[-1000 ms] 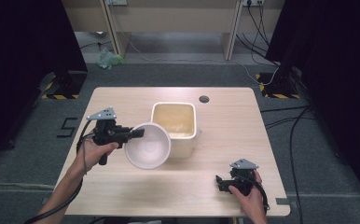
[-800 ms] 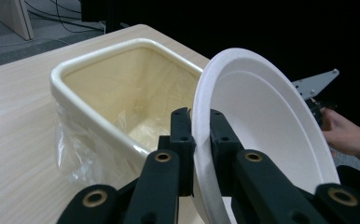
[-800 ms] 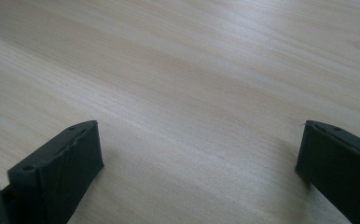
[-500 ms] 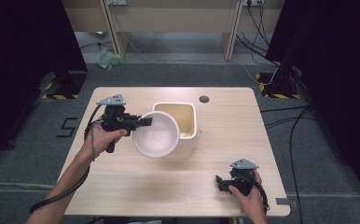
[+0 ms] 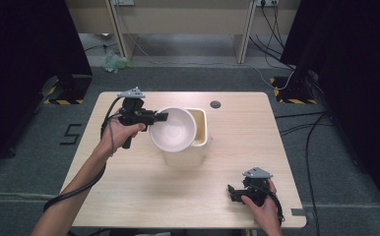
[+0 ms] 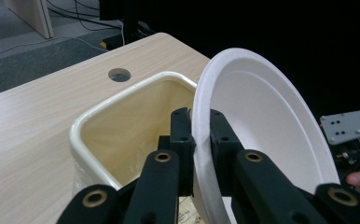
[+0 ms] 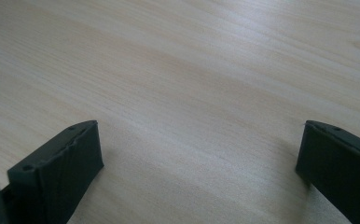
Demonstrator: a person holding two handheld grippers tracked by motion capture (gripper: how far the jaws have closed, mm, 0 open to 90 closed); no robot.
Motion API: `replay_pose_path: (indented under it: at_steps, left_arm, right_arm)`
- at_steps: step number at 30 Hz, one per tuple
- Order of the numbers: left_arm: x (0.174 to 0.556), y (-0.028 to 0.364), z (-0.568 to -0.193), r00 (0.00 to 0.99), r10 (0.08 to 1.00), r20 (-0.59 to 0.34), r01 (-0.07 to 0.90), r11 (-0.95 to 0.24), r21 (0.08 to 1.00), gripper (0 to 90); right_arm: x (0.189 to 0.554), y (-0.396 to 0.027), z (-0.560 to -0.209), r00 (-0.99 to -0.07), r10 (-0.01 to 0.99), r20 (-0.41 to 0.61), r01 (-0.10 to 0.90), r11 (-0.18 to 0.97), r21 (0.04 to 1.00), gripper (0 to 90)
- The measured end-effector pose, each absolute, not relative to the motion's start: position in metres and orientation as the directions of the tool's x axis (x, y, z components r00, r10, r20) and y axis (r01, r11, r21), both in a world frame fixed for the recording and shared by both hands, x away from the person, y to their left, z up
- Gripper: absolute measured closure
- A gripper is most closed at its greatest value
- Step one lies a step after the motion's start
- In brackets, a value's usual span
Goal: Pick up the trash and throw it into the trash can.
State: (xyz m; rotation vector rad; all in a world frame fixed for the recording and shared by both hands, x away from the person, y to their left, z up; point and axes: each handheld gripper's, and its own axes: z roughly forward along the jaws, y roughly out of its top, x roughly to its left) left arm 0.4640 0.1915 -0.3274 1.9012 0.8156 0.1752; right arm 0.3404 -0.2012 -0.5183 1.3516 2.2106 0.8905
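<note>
- Grey carpet, trailing cables and dark curtains are seen around a pale wooden table (image 5: 129,196) with a round cable hole (image 5: 215,104) near its far edge.
- At the table's left, the left gripper (image 5: 161,117) is held level on a raised, extended forearm; its jaws are clamped on the rim of a round white foam bowl (image 5: 173,129), which is tipped on edge above a cream rectangular plastic tub (image 5: 202,128).
- At the near right corner, the right gripper (image 5: 231,191) is rested low on the wood, its jaws spread wide with nothing between them.
- Bare tabletop is left between the tub and the right gripper, and along the near edge.
</note>
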Motion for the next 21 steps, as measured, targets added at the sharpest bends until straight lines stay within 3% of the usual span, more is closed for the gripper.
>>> replay_pose_path:
  at_steps: [21]
  left_arm:
    - [0.497, 0.178, -0.343, 0.701, 0.682, -0.210, 0.486, -0.240, 0.841, 82.7]
  right_arm:
    - [0.340, -0.201, -0.518, -0.454, 0.891, -0.009, 0.636, 0.331, 0.697, 0.4]
